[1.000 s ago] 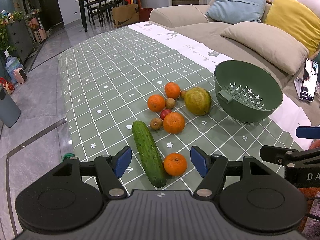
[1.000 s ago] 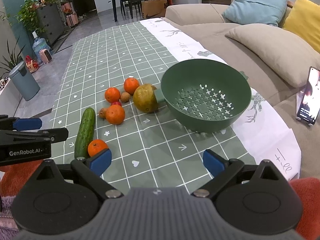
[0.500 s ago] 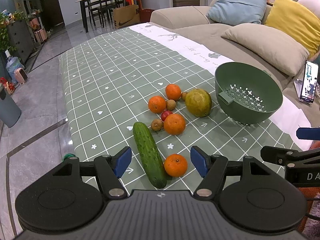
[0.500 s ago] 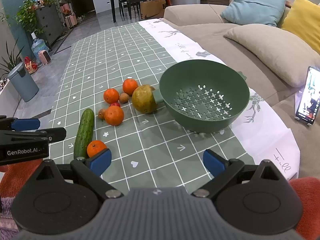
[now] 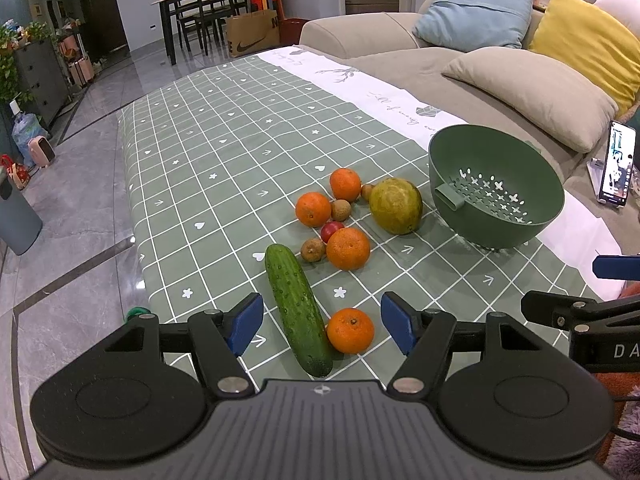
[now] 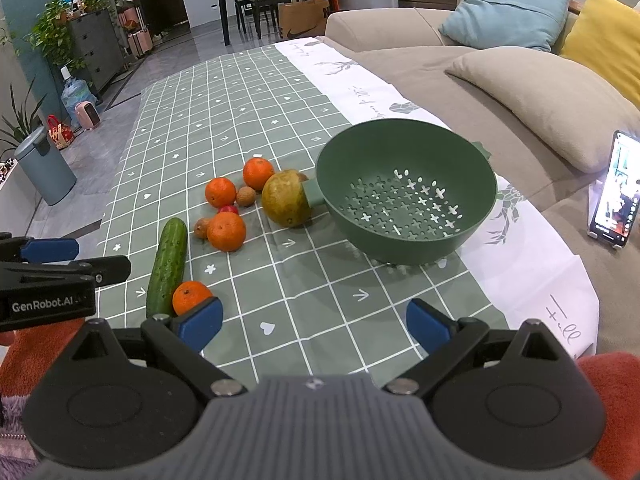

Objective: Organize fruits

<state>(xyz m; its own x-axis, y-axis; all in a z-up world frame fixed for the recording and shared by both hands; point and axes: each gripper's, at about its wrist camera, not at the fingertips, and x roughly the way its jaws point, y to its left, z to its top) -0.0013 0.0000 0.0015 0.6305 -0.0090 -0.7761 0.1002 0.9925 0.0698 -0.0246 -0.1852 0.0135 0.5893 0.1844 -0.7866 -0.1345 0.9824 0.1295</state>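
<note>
On the green checked tablecloth (image 5: 224,168) lie a cucumber (image 5: 298,308), several oranges, a few small brown fruits, a small red fruit (image 5: 331,230) and a large green-yellow fruit (image 5: 395,205). The nearest orange (image 5: 350,330) touches the cucumber's near end. An empty green colander bowl (image 5: 496,192) (image 6: 404,190) stands right of the fruit. My left gripper (image 5: 322,322) hangs open just short of the cucumber and nearest orange. My right gripper (image 6: 314,322) is open over bare cloth in front of the colander, holding nothing.
A beige sofa with cushions (image 5: 528,88) runs along the right of the table. A phone (image 6: 614,192) stands propped by the colander. The table's left edge drops to a grey floor with a bin (image 6: 46,170). A dining table and chairs (image 5: 208,12) stand far back.
Both grippers have drifted slightly; the fruit and colander sit a little lower and farther in view. Nothing was taken hold of or moved on the table.
</note>
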